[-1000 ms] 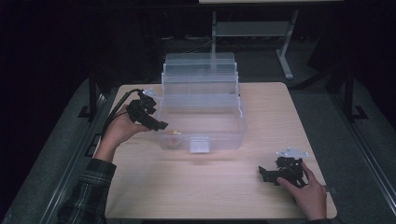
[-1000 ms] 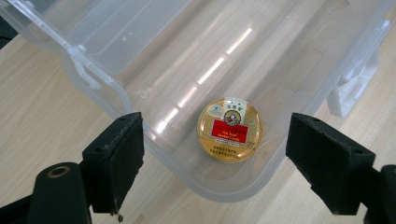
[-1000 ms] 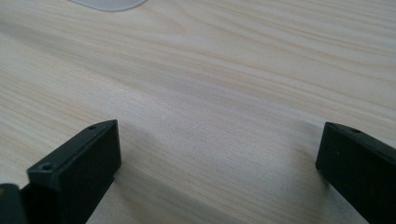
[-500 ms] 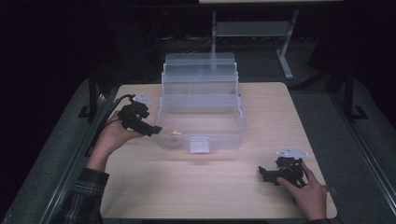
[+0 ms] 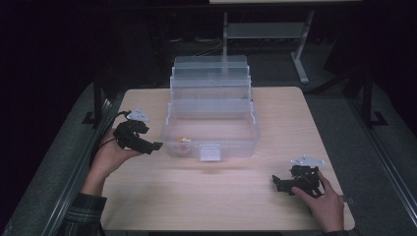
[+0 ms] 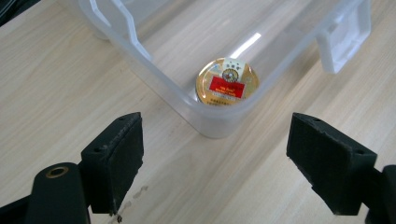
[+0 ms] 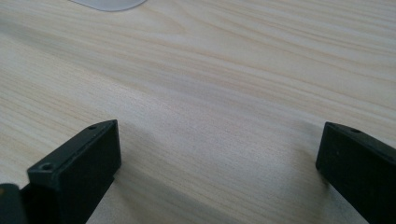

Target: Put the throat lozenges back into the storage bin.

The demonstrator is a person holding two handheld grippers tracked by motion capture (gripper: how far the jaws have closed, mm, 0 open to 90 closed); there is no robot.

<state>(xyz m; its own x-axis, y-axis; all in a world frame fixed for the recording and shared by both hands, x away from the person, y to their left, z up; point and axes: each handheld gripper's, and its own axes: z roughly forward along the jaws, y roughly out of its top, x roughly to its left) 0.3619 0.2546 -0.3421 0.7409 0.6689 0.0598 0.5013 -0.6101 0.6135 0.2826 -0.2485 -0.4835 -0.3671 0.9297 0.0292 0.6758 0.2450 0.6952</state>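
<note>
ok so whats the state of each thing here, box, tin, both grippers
clear plastic box: open, tiered trays folded back, front latch hanging down
round gold tin: lid on, lying flat in the box's front corner, untouched
left gripper: open, empty, outside the box by that corner
right gripper: open, empty, low over bare table near the person's side
table: bare wood around the box

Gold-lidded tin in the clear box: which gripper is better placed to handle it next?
Left. The left gripper, jaws open, sits beside the box corner holding the tin; the right gripper rests farther off.
</note>
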